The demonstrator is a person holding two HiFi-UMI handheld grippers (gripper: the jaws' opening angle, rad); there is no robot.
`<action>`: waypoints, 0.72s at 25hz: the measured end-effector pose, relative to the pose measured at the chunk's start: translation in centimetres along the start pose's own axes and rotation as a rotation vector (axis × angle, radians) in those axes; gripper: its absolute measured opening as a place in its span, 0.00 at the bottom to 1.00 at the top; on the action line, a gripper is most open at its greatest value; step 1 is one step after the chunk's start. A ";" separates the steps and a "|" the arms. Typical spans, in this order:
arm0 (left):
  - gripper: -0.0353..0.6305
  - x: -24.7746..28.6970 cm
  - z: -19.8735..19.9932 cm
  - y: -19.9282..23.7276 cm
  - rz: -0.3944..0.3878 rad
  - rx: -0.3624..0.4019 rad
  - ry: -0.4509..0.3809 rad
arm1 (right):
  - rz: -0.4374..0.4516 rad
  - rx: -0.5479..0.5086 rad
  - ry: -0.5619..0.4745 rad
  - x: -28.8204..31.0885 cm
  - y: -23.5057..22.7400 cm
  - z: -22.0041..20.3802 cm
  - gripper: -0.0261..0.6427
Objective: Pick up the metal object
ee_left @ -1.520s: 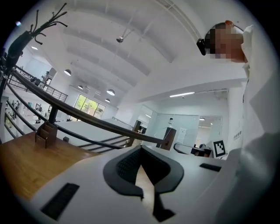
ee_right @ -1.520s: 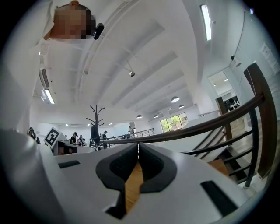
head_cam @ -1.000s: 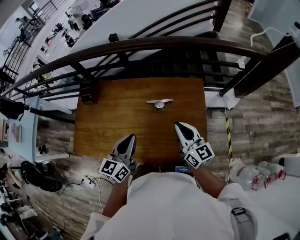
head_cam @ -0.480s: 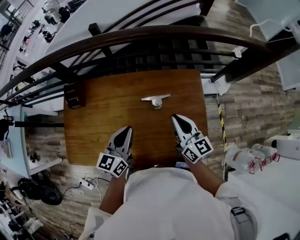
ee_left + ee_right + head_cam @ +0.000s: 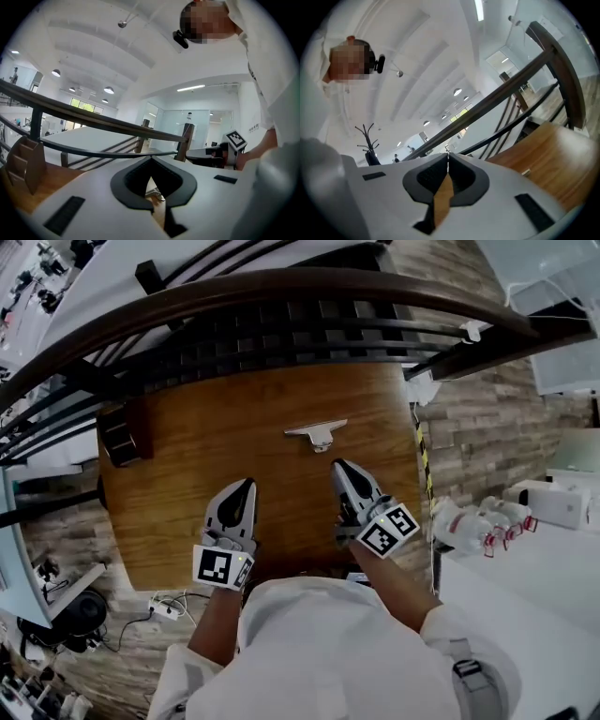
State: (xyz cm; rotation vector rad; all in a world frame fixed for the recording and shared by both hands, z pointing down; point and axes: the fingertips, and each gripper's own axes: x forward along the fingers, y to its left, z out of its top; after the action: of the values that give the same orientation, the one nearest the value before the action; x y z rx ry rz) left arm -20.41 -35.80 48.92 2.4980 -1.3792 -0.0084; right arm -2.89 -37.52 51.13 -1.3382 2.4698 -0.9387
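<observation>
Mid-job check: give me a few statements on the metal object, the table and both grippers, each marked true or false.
1. The metal object lies on the table, clear of the left gripper and the right gripper. True.
2. The right gripper's jaws stand wide apart. False: they are together, with nothing between them.
3. The metal object lies beyond both grippers' tips, toward the railing. True.
4. The left gripper is the one nearer the metal object. False: the right gripper is nearer.
5. A dark block stands at the table's right edge. False: the block is at the left edge.
</observation>
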 end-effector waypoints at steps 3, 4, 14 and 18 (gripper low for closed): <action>0.07 2.8 -2.2 3.8 -0.039 0.057 0.019 | -0.024 0.167 -0.065 3.7 -2.3 -1.3 0.08; 0.07 4.2 -2.8 5.1 -0.042 0.058 0.022 | -0.030 0.227 -0.087 5.0 -3.5 -1.6 0.08; 0.07 9.8 -8.9 6.3 -0.089 0.085 0.123 | -0.111 0.732 -0.142 7.0 -14.5 -7.7 0.10; 0.07 10.1 -11.9 5.9 -0.091 0.051 0.140 | -0.141 0.904 -0.151 6.6 -17.6 -11.2 0.21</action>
State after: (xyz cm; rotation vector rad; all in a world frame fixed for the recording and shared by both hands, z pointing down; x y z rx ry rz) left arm -18.13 -44.22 63.12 2.5471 -1.2245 0.1811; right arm 0.62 -44.81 71.46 -1.1665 1.4968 -1.6265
